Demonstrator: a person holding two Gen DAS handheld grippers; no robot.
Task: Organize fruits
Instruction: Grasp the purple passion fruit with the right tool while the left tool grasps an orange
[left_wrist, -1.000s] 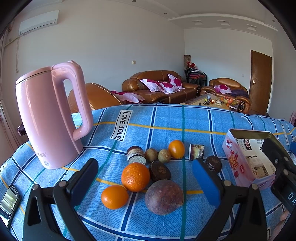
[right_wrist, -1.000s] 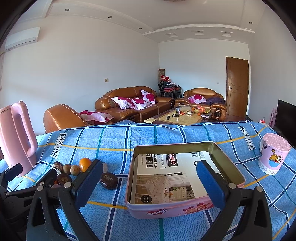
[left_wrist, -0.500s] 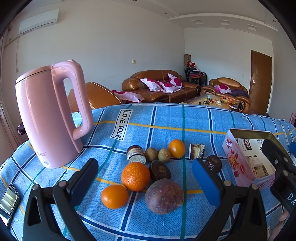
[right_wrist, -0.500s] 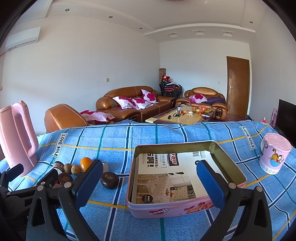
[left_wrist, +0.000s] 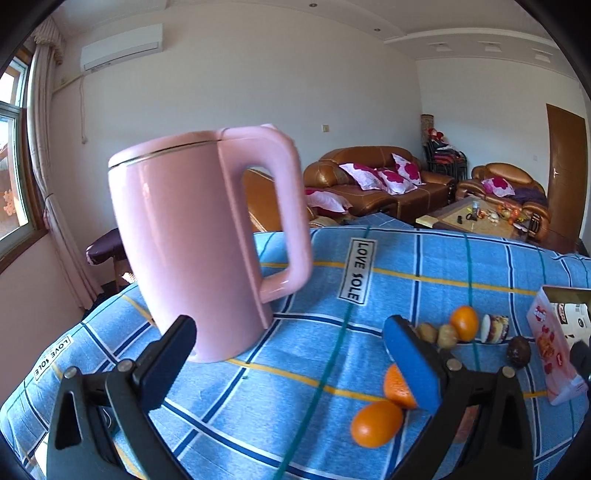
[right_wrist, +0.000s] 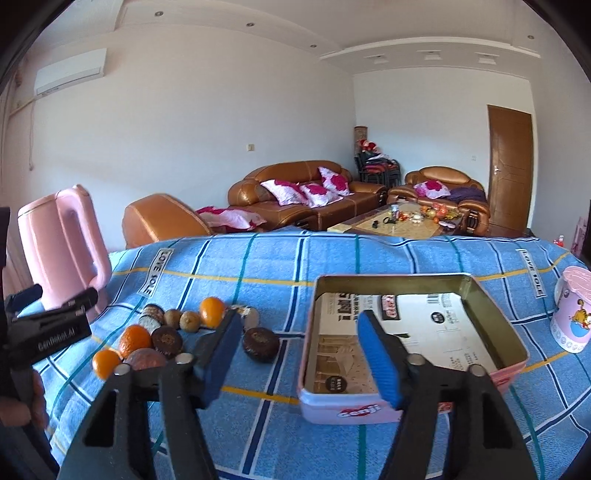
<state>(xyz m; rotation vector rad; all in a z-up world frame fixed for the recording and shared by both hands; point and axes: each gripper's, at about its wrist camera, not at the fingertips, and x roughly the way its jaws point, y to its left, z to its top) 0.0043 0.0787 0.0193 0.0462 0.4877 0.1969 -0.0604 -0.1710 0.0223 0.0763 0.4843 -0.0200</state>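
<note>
Left wrist view: my left claw (left_wrist: 291, 363), released, has swung left toward the pink kettle (left_wrist: 195, 240); fruits (left_wrist: 376, 424) now sit right. My right claw (right_wrist: 301, 356), released, narrower, hangs beside the tin (right_wrist: 495, 314), long axis receding.

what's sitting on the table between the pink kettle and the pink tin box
The fruit cluster: oranges, small kiwis and dark round fruits lie between the kettle and the tin box, clearest in the right wrist view.

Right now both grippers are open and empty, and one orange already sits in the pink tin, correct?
Not quite. The right wrist view shows the pink tin holding only printed paper; the oranges lie on the tablecloth. Left gripper and right gripper are open, empty.
</note>
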